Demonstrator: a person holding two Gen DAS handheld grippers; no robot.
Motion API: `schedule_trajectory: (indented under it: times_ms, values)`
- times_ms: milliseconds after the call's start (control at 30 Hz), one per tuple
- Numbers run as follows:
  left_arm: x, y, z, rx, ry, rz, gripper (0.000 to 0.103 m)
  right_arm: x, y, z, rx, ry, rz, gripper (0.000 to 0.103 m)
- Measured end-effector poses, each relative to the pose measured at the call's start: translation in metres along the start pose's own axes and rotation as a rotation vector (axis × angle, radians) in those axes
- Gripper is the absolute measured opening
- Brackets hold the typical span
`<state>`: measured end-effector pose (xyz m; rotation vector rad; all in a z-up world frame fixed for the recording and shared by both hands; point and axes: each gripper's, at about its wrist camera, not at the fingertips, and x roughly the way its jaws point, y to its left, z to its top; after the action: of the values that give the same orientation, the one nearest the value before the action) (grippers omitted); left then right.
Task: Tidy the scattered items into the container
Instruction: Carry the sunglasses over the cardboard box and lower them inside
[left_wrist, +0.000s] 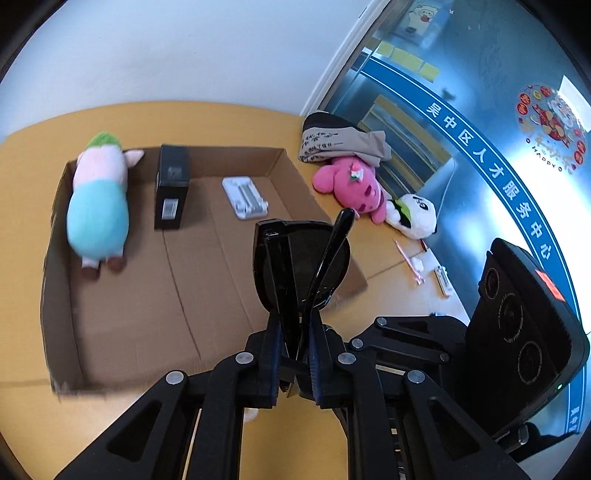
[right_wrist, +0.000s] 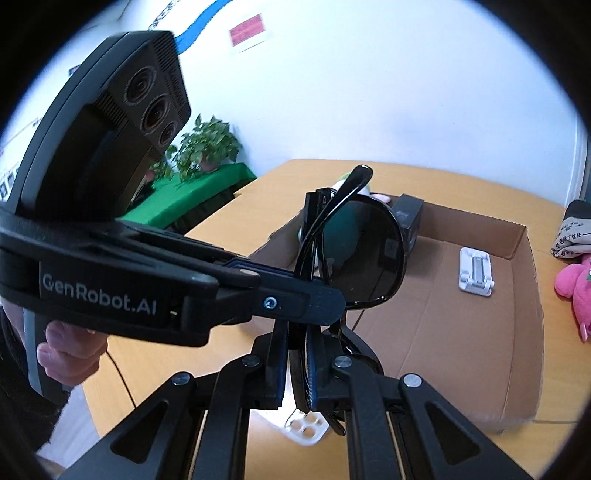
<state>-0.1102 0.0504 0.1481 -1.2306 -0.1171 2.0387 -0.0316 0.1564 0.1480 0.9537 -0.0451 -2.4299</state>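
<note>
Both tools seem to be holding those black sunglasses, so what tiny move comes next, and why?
Probably carry the sunglasses forward over the cardboard box and lower them. Both the left tool and the right tool are shut on them, and the box has bare floor ahead.

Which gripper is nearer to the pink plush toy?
Right, slightly. The right gripper grips the sunglasses on the side of the pink plush toy; the left gripper grips them from the farther side.
</note>
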Motion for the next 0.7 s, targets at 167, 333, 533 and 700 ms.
schedule_trajectory:
  times_ms: [167, 333, 533, 700]
  values:
    - [0.03, 0.015, 0.043, 0.003, 0.029, -0.005, 0.012, 0.018, -0.037, 0.026, 0.045, 0.024, -0.009, 0.008]
    - [0.071, 0.033, 0.068, -0.01, 0.076, -0.008, 0.012, 0.045, -0.077, 0.035, 0.105, 0.069, -0.002, 0.008]
    - [0.128, 0.064, 0.096, -0.061, 0.138, -0.006, 0.012, 0.093, -0.131, 0.039, 0.191, 0.144, 0.028, 0.007]
    - [0.175, 0.09, 0.126, -0.092, 0.189, 0.036, 0.012, 0.135, -0.177, 0.051, 0.277, 0.225, 0.082, 0.008]
